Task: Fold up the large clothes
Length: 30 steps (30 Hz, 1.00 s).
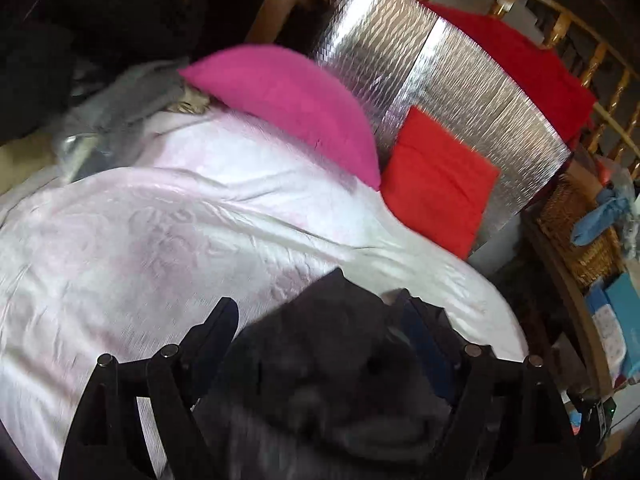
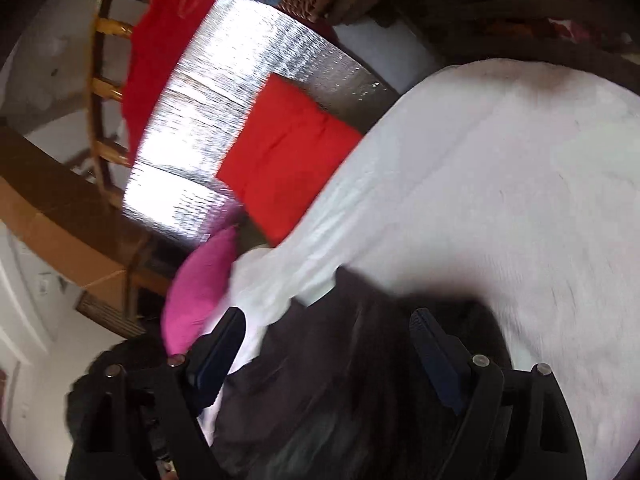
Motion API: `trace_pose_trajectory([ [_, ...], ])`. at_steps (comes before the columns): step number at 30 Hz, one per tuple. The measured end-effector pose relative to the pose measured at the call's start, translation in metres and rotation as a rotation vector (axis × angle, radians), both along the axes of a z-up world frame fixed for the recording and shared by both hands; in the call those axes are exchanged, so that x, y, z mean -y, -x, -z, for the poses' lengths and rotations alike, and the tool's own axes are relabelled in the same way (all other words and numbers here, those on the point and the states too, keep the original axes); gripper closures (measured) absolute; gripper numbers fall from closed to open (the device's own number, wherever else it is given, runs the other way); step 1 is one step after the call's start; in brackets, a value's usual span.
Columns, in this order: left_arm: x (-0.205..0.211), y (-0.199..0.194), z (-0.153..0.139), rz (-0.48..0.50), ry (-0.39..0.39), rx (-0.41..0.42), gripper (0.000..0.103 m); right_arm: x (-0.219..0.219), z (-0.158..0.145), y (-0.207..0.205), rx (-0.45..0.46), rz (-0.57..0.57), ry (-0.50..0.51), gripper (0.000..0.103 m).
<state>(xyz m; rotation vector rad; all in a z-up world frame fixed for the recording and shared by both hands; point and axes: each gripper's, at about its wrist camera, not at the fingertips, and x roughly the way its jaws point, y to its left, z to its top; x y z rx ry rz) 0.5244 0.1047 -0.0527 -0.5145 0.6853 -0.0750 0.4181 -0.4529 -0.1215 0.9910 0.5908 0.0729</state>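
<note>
Both claws stand wide apart and grip nothing, the left gripper point(image 1: 316, 316) and right gripper point(image 2: 328, 328) each hanging over a dark garment point(image 1: 332, 380) that lies bunched between the spread fingers on the white bedspread point(image 1: 140, 240), near a pink pillow point(image 1: 288, 104) and a red cushion point(image 1: 436, 180)

One dark garment point(image 1: 320, 360); two cushions, pink point(image 1: 288, 108) and red point(image 1: 436, 184); one foil panel point(image 1: 452, 76); one basket point(image 1: 580, 224).
</note>
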Motion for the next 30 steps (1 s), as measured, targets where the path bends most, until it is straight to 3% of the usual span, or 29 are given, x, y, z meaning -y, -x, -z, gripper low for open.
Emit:
trace_pose_trajectory([
  [3, 0.005, 0.043, 0.007, -0.007, -0.022, -0.026, 0.016, -0.015, -0.007, 0.042, 0.030, -0.009, -0.044, 0.016],
  [8, -0.001, 0.119, 0.032, -0.005, 0.041, -0.009, 0.016, -0.042, -0.008, 0.100, 0.020, -0.047, -0.072, 0.016],
  [10, -0.004, 0.140, 0.049, -0.009, 0.075, -0.056, 0.016, -0.055, -0.002, 0.124, -0.002, -0.076, -0.101, 0.016],
  [13, -0.011, 0.156, 0.072, 0.014, 0.192, -0.129, 0.016, -0.064, 0.014, 0.148, -0.037, -0.092, -0.141, 0.016],
  [20, -0.019, 0.140, 0.112, -0.041, 0.373, -0.232, 0.015, -0.072, 0.072, 0.152, -0.159, -0.063, -0.287, 0.016],
  [27, -0.008, 0.112, 0.132, -0.088, 0.464, -0.294, 0.015, -0.068, 0.106, 0.121, -0.199, 0.019, -0.327, 0.016],
  [30, -0.005, 0.102, 0.129, -0.112, 0.463, -0.276, 0.015, -0.064, 0.106, 0.110, -0.156, 0.078, -0.338, 0.016],
])
